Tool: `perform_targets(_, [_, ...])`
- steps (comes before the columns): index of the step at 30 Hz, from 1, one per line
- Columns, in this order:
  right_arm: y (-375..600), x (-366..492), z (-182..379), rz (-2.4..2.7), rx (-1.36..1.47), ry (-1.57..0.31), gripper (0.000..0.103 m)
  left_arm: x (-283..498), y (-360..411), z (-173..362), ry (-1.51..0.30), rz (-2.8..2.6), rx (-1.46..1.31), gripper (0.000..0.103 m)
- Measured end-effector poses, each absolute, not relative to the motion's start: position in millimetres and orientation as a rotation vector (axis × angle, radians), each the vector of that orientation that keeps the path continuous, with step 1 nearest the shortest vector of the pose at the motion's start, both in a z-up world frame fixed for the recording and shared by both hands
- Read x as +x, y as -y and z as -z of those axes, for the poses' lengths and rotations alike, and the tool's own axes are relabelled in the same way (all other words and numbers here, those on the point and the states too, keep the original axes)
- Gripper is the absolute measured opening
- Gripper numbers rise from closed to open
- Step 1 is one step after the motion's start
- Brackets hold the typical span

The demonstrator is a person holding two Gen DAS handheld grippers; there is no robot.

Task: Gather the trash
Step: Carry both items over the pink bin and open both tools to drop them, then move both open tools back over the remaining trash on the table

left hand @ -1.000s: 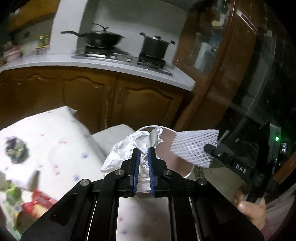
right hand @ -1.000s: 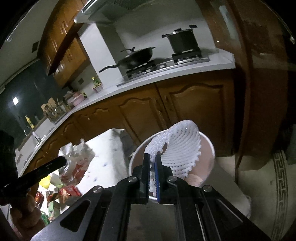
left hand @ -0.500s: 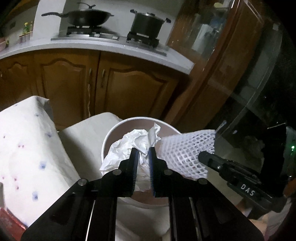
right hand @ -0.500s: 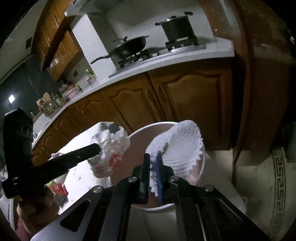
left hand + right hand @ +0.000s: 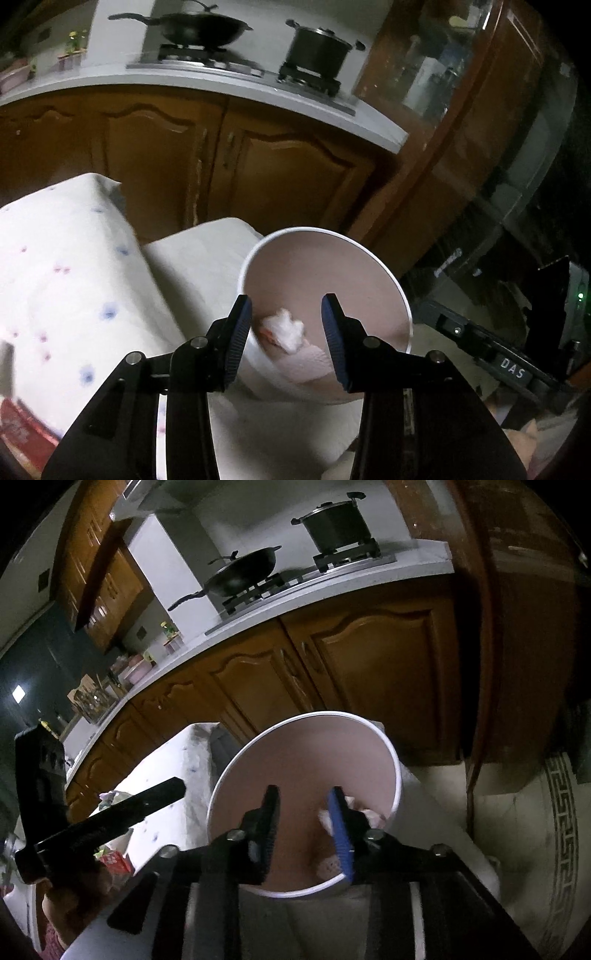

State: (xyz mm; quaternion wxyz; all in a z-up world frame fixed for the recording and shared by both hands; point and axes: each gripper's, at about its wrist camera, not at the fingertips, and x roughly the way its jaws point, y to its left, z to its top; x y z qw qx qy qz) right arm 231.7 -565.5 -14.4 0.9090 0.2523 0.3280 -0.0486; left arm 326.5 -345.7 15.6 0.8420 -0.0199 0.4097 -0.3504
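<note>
Hovering over the round white-rimmed bin [image 5: 325,280] at lower centre, the left gripper [image 5: 286,319] and right gripper [image 5: 303,812] have jaws opening, empty — crumpled white trash [image 5: 282,330] lies inside, yet light pieces might snag on rising pads.

You see a round white-rimmed smooth matt bin [image 5: 400,295], crumpled white paper [image 5: 284,328] inside; glossy brown wooden cabinet doors [image 5: 291,177]; white dotted cloth [image 5: 55,277]; black matt metal stockpot [image 5: 338,526]; ribbed blue gripper pads [image 5: 332,328].

Dim kitchen; fisheye bending the counter [image 5: 207,79] beyond the tongs, black vignette ringing the edges, motion blur smearing the cloth [image 5: 66,280] left of them.
</note>
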Motion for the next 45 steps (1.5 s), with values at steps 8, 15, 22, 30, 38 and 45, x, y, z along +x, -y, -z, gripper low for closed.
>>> perform_targets(8, [543.0, 223.9, 3.9, 0.053, 0.512, -0.646, 0.064, 311.0, 278.1, -27.0, -0.825, 0.631, -0.1, 0.045])
perform_targets(15, [513.6, 222.7, -6.2, -0.008, 0.514, -0.625, 0.079, 294.4, 214.3, -37.6, -0.777, 0.555, -0.157, 0.056])
perform_targets(22, [474.7, 230.6, -10.6, -0.09, 0.506, -0.634, 0.083, 276.5, 148.3, -43.7, -0.742, 0.468, -0.203, 0.068])
perform_targets(30, [430.8, 241.8, -18.0, -0.171, 0.474, -0.644, 0.083, 257.2, 81.7, -52.0, -0.688, 0.358, -0.232, 0.075])
perform_targets(38, [386.9, 248.6, -16.1, -0.242, 0.453, -0.66, 0.083, 251.5, 24.1, -49.0, -0.683, 0.263, -0.266, 0.075])
perform_targets(45, [346.6, 255.7, -13.3, -0.313, 0.424, -0.685, 0.083, 254.7, -10.2, -43.3, -0.701, 0.191, -0.282, 0.078])
